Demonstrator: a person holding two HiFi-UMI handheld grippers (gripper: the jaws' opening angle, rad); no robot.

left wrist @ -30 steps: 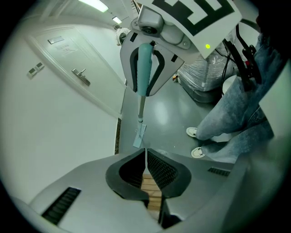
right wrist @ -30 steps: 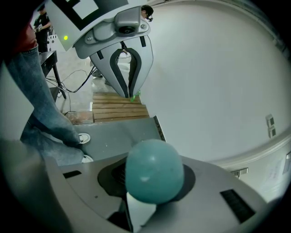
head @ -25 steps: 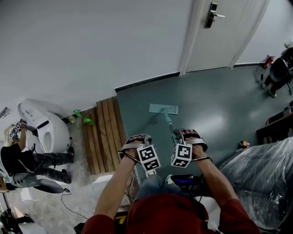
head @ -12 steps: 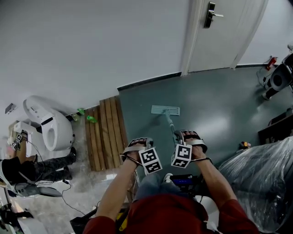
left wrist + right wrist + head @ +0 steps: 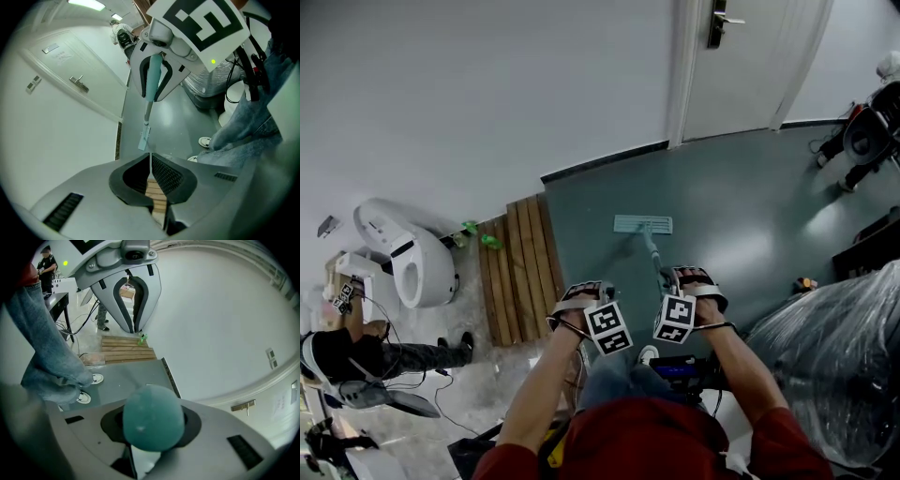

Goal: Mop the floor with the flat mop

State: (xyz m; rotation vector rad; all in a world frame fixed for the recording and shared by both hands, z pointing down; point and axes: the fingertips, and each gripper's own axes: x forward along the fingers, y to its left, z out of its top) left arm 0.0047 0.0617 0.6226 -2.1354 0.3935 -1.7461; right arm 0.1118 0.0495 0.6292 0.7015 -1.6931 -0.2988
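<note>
Beside the flat mop point(image 5: 643, 225) lie wooden planks point(image 5: 514, 272).

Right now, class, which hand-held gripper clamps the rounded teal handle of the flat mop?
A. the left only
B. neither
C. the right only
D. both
C: the teal handle sits clamped between the jaws of the right hand-held gripper, while the left hand-held gripper has its jaws together on nothing.
</note>
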